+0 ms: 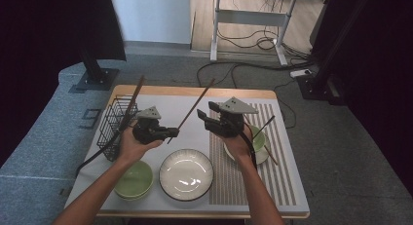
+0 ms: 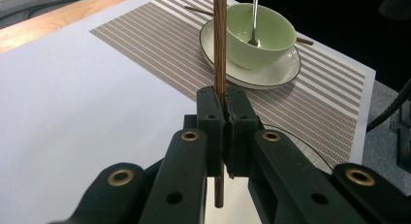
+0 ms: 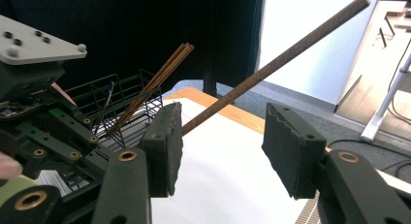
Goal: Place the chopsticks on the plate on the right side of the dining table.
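Chopstick (image 2: 220, 44) clamped, lower tip (image 2: 219, 197) partly hidden

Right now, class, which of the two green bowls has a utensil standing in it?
The green bowl on the saucer, on the striped placemat, has the utensil. The other green bowl, at the near left beside the white plate, holds nothing.

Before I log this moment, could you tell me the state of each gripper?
Left gripper: shut on a chopstick.
Right gripper: open, holding nothing.
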`<state>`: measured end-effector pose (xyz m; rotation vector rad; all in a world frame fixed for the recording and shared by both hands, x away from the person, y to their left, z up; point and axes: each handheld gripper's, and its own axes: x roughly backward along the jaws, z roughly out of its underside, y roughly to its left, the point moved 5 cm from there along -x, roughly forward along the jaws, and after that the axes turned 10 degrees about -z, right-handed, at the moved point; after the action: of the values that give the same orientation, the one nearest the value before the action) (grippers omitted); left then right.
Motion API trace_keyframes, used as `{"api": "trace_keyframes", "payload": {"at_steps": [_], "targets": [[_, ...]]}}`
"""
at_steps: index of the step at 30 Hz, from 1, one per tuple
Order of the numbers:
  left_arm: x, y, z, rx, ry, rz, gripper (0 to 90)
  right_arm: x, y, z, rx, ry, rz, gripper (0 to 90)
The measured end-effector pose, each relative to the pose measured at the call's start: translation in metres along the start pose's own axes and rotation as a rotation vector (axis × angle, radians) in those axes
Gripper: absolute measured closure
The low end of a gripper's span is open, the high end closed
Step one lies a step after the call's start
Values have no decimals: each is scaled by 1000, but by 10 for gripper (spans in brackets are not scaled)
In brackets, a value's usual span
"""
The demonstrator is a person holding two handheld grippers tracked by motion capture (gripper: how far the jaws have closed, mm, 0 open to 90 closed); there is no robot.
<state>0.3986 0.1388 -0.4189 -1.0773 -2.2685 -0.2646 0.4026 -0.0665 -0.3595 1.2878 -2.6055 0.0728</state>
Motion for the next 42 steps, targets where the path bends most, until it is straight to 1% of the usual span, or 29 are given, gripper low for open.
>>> {"api": "trace_keyframes", "payload": {"at_steps": [5, 10, 13, 17, 18, 20, 21, 23, 24, 29, 32, 33, 34, 36, 37, 38, 40, 42], "targets": [[1, 1, 1, 2, 1, -6, 868, 0, 5, -7, 16, -7, -8, 484], [1, 1, 2, -1, 12, -1, 868, -2, 8, -12, 27, -10, -13, 484], [0, 1, 4, -14, 36, -8, 868, -6, 10, -18, 28, -15, -15, 486], [0, 1, 5, -21, 45, -7, 868, -11, 12, -21, 39, -5, -15, 484], [0, 0, 6, -28, 51, -9, 868, -13, 12, -22, 42, -3, -13, 484], [0, -1, 7, -34, 55, -10, 868, -15, 11, -22, 38, 3, -10, 483], [-1, -1, 8, -43, 62, -14, 868, -16, 10, -22, 34, 7, -7, 483], [-1, -2, 8, -45, 63, -13, 868, -17, 9, -22, 30, 8, -2, 483], [-1, -2, 9, -50, 66, -10, 868, -20, 7, -20, 26, 18, 6, 482], [0, -3, 9, -56, 71, -9, 868, -21, 3, -18, 25, 36, 17, 479], [1, -3, 10, -60, 69, -8, 868, -22, 0, -16, 20, 50, 21, 476], [2, -3, 10, -61, 71, -8, 868, -23, -1, -15, 23, 65, 27, 476], [2, -3, 10, -61, 71, -8, 868, -23, -1, -15, 23, 65, 27, 476], [0, -4, 12, -70, 91, -13, 869, -24, -2, -13, 23, 69, 25, 475], [0, -4, 12, -70, 91, -13, 869, -25, -2, -13, 24, 69, 25, 475], [-2, -5, 13, -78, 102, -10, 869, -25, -2, -13, 23, 69, 26, 474], [-2, -6, 14, -80, 104, -8, 869, -27, -2, -13, 25, 71, 27, 473], [-1, -7, 14, -92, 104, -5, 869, -30, -4, -12, 28, 82, 30, 471]]}}
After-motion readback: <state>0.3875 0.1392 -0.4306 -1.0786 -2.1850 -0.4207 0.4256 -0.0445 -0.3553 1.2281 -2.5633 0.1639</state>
